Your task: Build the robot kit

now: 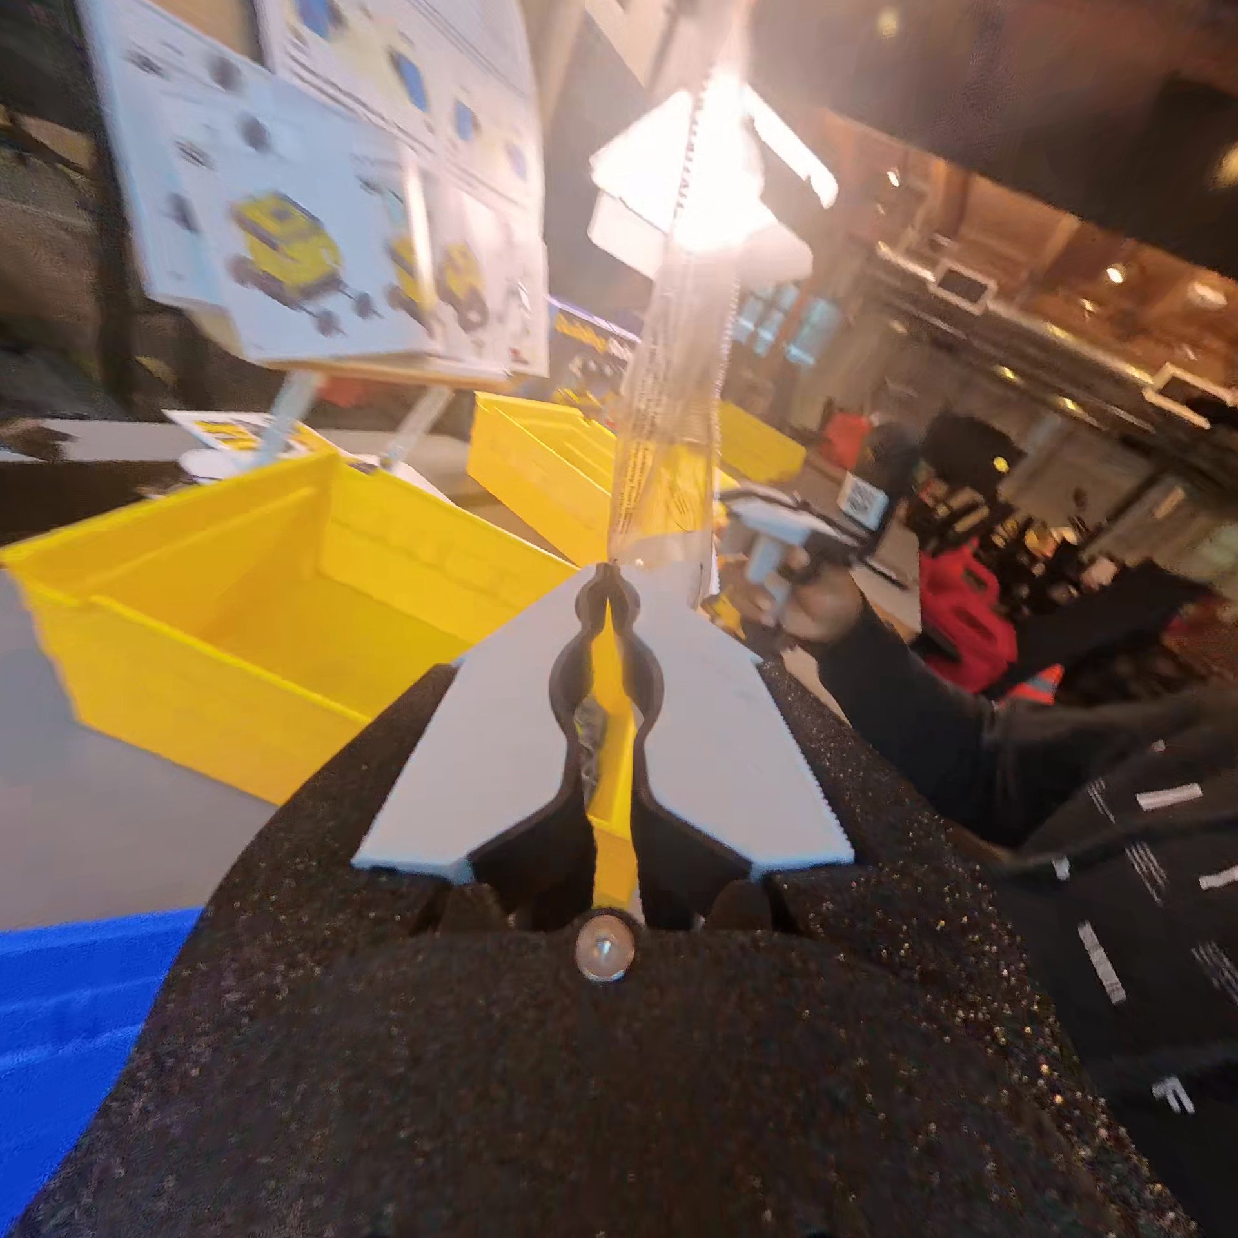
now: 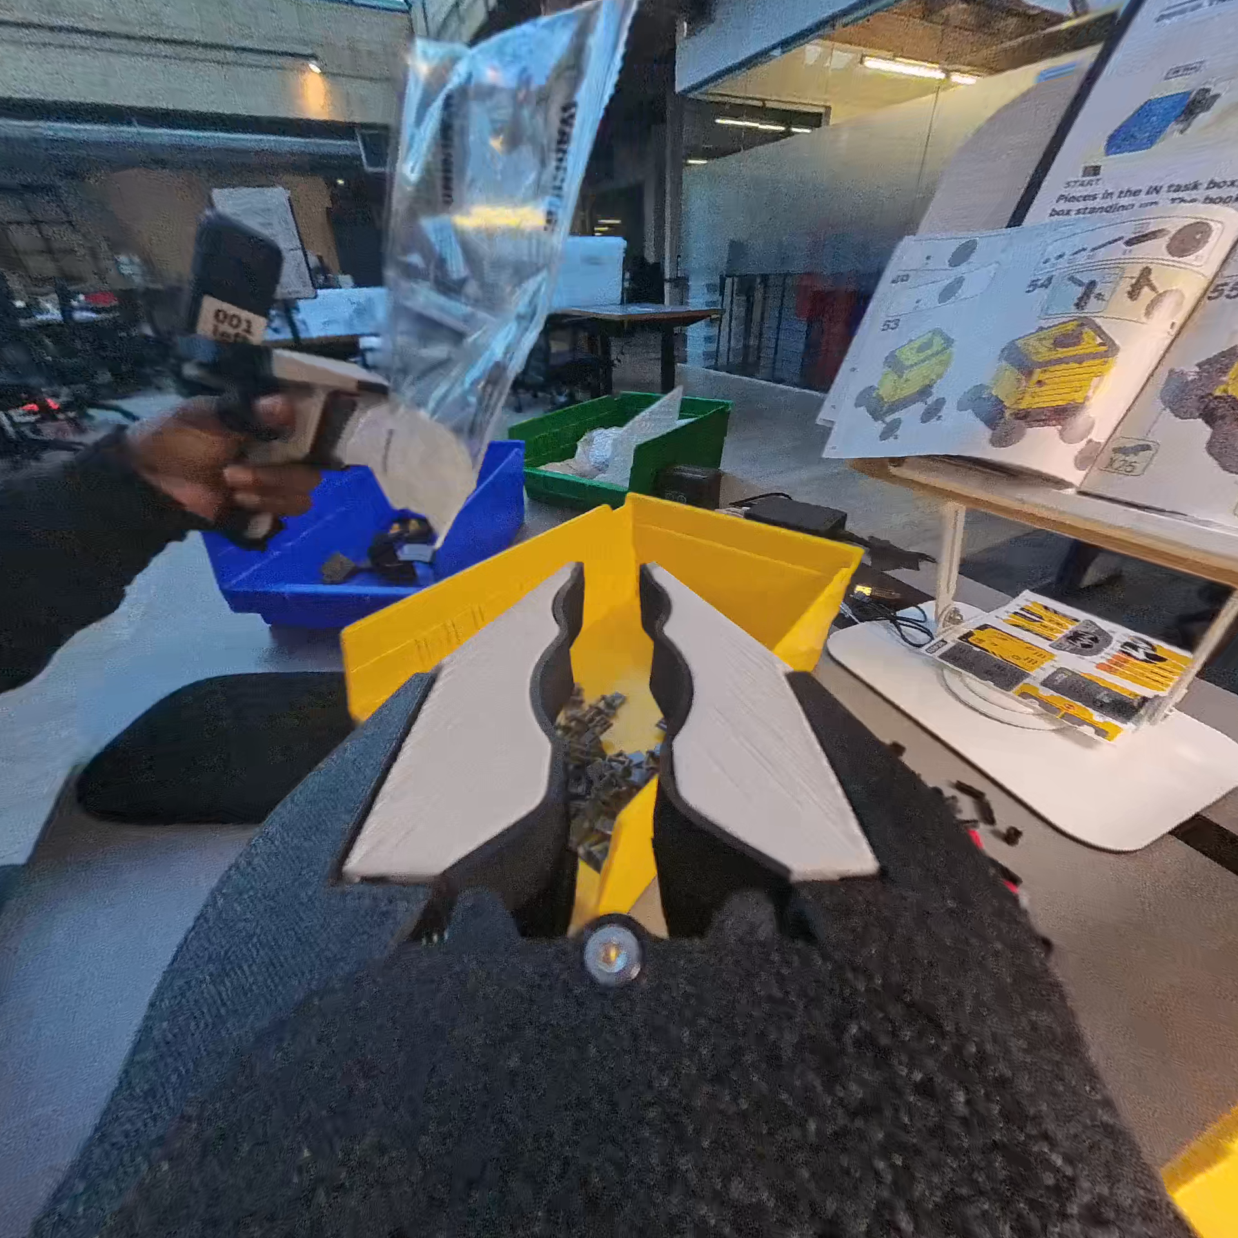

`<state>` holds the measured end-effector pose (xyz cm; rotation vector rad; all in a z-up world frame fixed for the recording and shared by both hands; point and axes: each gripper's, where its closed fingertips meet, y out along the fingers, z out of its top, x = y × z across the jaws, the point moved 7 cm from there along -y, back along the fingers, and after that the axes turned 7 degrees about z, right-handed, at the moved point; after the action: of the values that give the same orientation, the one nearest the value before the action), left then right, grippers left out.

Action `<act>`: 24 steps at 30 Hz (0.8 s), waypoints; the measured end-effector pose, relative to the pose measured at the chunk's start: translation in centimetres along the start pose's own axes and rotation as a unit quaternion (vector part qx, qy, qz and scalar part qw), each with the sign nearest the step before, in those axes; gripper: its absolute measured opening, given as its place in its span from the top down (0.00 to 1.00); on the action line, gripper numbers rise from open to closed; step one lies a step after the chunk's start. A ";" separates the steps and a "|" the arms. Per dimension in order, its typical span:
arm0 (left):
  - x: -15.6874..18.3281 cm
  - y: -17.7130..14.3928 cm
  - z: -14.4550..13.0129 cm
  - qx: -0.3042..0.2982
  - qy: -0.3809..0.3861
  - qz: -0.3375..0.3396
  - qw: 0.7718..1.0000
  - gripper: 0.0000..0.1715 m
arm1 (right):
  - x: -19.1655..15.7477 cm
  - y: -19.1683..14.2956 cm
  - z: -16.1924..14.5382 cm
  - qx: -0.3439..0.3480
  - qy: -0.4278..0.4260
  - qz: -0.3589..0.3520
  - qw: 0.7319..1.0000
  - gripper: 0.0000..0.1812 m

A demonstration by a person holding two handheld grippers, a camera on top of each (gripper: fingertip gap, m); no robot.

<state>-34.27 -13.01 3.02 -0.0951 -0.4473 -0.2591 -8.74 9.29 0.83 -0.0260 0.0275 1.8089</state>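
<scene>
Plastic bag [image 1: 670, 429] hangs upward from our left gripper [image 1: 608, 569], pinched at the fingertips; our right gripper [image 2: 611, 576] gapes empty over the yellow bin [image 2: 730, 569] of small dark pieces [image 2: 603, 770]. Thin film could slip free.

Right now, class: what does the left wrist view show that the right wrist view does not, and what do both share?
Only the left wrist view shows the left gripper close up, its tips shut on the clear plastic bag.

Only the right wrist view shows the green bin, the small dark pieces in the yellow bin and the open right gripper.

Both show the bag, a yellow bin, a blue bin and the instruction booklet.
</scene>
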 end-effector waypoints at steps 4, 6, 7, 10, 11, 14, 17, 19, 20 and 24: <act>-5.6 -4.5 5.7 0.089 -0.049 0.105 0.989 1.00 | -4.0 -1.9 -0.5 -0.002 -0.048 0.033 0.998 0.91; -9.0 -6.7 8.5 0.124 -0.070 0.158 0.977 1.00 | -5.3 -3.1 -1.3 -0.018 -0.047 0.045 0.998 0.91; -10.8 -7.5 9.8 0.135 -0.079 0.184 0.971 1.00 | -5.8 -3.7 -1.9 -0.028 -0.040 0.053 0.997 0.90; -16.3 -9.4 13.1 0.147 -0.100 0.260 0.949 1.00 | -6.9 -5.6 -3.7 -0.048 -0.019 0.074 0.996 0.90; -18.3 -9.8 14.0 0.145 -0.108 0.287 0.941 1.00 | -7.2 -6.1 -4.4 -0.054 -0.014 0.077 0.995 0.90; -24.3 -10.6 15.8 0.133 -0.138 0.356 0.915 1.00 | -7.1 -7.6 -5.8 -0.066 0.007 0.066 0.996 0.90; -29.7 -10.4 16.3 0.109 -0.172 0.404 0.892 1.00 | -6.7 -8.3 -6.6 -0.053 0.057 0.057 0.995 0.90; -32.9 -9.4 16.0 0.085 -0.190 0.421 0.883 1.00 | -6.3 -8.4 -7.1 -0.048 0.084 0.048 0.994 0.90; -34.2 -8.7 15.7 0.066 -0.195 0.425 0.882 1.00 | -6.1 -8.4 -7.3 -0.047 0.092 0.041 0.994 0.90; -38.8 -5.5 13.5 -0.038 -0.208 0.440 0.873 1.00 | -5.4 -7.9 -7.8 -0.058 0.110 0.032 0.992 0.90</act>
<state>-75.05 -7.49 -1.65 -0.4246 -0.7746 0.6612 0.25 5.66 -6.78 -0.3098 0.0814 1.8623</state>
